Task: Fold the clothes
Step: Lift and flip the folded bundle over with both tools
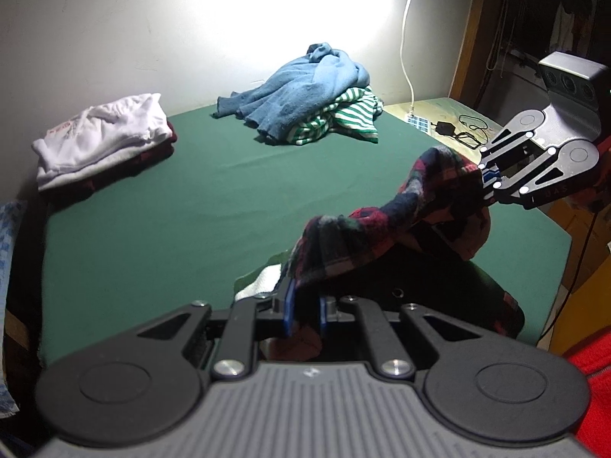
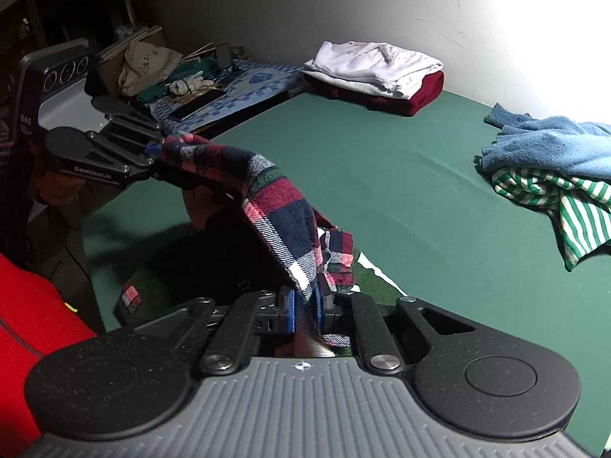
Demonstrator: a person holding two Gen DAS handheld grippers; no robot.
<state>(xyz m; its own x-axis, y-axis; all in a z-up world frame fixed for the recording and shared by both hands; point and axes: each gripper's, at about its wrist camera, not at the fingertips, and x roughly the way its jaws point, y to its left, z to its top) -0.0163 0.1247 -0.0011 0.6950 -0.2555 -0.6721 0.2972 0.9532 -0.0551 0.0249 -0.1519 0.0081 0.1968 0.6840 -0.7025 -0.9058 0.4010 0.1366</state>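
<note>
I have a wide stretch of bare green table (image 1: 160,206) between me and the far wall. The folded white and maroon stack (image 1: 103,141) sits at the far left edge, and the blue and green-striped heap (image 1: 305,103) lies by the wall. The red and navy plaid shirt (image 1: 382,229) hangs lifted above the near edge, sagging between my hands. My left gripper (image 1: 305,311) has its fingers pinched tight on one end; my right gripper (image 2: 305,311) is clamped on the other.
</note>
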